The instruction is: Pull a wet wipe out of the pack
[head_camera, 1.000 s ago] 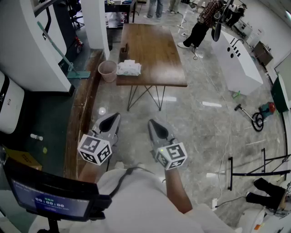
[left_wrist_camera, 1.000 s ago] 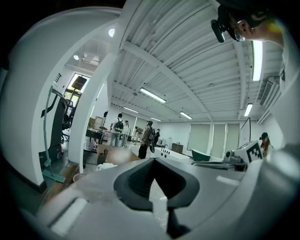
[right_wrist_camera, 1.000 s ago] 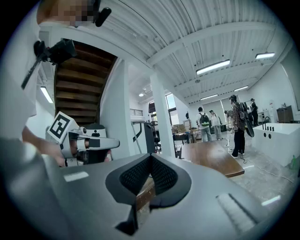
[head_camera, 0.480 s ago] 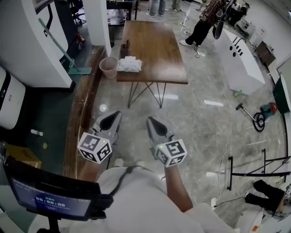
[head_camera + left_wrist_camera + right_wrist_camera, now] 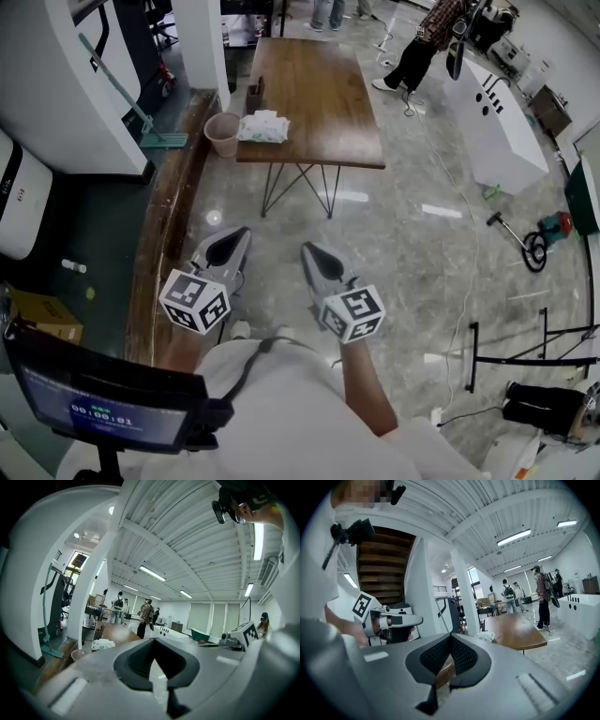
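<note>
Polished grey stone floor [image 5: 412, 244], long brown wooden table [image 5: 319, 84] at upper centre of the frame. On its near left corner, flat white wet-wipe pack [image 5: 262, 127]. At lower centre, well apart from it, left gripper [image 5: 228, 247] and right gripper [image 5: 314, 255], jaws together, empty.

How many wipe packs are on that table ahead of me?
1. The wipe pack lies at the near left corner of the wooden table, beside the bin. I see no other.

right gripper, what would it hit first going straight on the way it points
Free over the floor; the right gripper would probably first meet the wooden table, near the wipe pack, though depth is unclear.
</note>
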A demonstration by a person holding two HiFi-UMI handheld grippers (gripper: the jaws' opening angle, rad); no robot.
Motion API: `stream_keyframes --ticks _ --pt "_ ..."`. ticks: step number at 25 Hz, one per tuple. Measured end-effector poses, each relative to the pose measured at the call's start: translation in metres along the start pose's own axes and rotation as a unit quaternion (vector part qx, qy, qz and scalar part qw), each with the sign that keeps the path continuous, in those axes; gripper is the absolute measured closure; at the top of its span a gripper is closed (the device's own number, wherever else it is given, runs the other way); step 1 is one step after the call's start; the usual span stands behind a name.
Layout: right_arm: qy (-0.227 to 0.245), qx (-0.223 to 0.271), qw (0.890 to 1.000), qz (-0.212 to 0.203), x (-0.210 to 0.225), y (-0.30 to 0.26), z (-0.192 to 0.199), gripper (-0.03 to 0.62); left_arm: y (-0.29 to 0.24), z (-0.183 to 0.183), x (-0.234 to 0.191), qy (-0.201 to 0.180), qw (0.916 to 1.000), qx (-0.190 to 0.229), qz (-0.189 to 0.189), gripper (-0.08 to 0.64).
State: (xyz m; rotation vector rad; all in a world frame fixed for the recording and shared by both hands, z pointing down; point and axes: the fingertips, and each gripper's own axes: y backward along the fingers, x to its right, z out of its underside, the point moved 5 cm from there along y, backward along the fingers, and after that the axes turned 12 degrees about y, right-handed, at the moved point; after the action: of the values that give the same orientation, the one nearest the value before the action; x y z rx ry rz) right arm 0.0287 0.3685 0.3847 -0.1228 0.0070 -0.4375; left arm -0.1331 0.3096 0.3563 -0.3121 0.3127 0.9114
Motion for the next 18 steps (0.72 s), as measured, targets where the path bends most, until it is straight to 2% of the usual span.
stream_keyframes --ticks 18 --pt "-0.019 -0.009 1.000 -0.022 0.026 0.043 0.031 0.584 -0.016 0.030 0.037 -0.001 0.9998 -0.013 -0.013 0.557"
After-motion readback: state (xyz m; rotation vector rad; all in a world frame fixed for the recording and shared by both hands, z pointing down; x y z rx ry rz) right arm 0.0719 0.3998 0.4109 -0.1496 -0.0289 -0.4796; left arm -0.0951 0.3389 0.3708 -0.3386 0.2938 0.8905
